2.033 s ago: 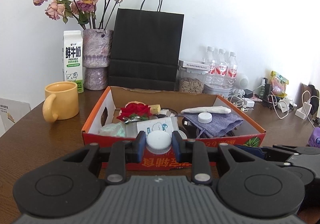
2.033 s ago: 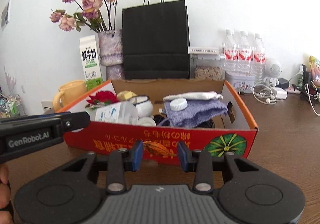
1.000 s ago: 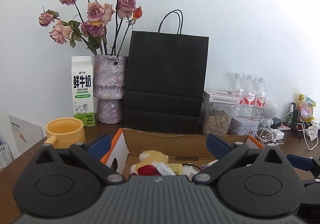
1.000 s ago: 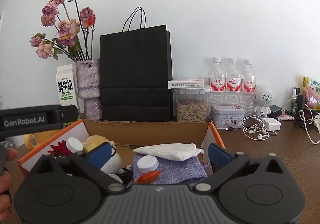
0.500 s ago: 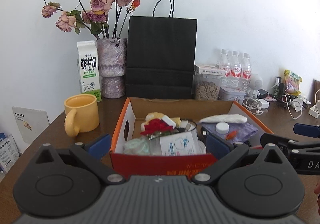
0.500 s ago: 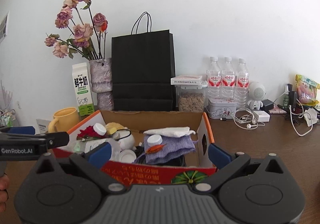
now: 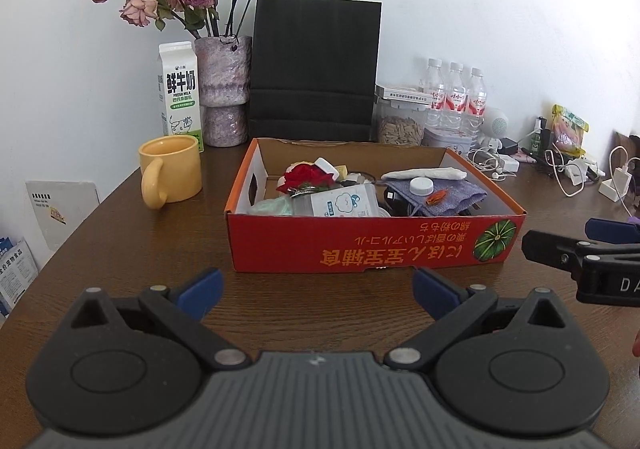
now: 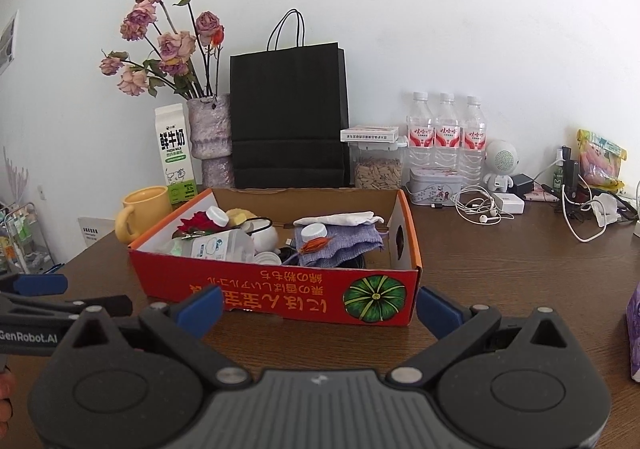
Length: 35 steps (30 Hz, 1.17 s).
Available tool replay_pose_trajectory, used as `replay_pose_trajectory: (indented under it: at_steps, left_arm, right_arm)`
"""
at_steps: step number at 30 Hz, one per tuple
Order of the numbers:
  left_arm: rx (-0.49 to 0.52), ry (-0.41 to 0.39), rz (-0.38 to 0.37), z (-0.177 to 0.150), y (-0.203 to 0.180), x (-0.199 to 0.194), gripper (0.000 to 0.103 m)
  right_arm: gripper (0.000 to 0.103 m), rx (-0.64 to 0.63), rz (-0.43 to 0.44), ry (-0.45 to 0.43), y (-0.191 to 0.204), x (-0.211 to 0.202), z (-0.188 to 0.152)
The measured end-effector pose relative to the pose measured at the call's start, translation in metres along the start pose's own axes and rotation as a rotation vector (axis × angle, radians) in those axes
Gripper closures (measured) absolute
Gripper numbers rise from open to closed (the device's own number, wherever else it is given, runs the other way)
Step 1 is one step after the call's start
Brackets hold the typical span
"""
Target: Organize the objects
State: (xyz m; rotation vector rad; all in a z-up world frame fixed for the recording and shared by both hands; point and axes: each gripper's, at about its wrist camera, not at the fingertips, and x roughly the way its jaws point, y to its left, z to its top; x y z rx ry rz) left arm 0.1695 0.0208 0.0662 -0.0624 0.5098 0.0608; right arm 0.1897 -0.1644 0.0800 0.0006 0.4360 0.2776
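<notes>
A red cardboard box (image 7: 372,245) (image 8: 280,289) stands on the brown table. Inside it lie a red fabric rose (image 7: 306,175), a clear bottle with a white cap (image 8: 218,241), a purple cloth (image 7: 440,195) (image 8: 340,241) with a white cap and a small orange clip (image 7: 436,197) (image 8: 314,245) on it, and a rolled white cloth (image 7: 424,173). My left gripper (image 7: 318,295) hangs open and empty in front of the box. My right gripper (image 8: 320,311) is open and empty too, near the box's front right.
Behind the box stand a yellow mug (image 7: 170,173), a milk carton (image 7: 179,95), a vase of dried roses (image 7: 224,89), a black paper bag (image 7: 316,69), a seed jar and water bottles (image 8: 444,133). Cables and chargers (image 8: 484,209) clutter the right side. A purple package (image 8: 634,333) sits at far right.
Two seconds ago the left gripper held a white cap and the right held the orange clip; both opened over the box, left them inside, and have since pulled back towards the table's front.
</notes>
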Motion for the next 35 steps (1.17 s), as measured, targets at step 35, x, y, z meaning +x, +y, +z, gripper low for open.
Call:
replay_pose_trajectory:
  at_steps: [35]
  left_arm:
    - [-0.033,-0.024,-0.019,0.0037,0.0031,-0.0079,0.0]
  right_arm:
    - [0.0,0.0,0.001,0.002,0.0034,-0.0027,-0.0012]
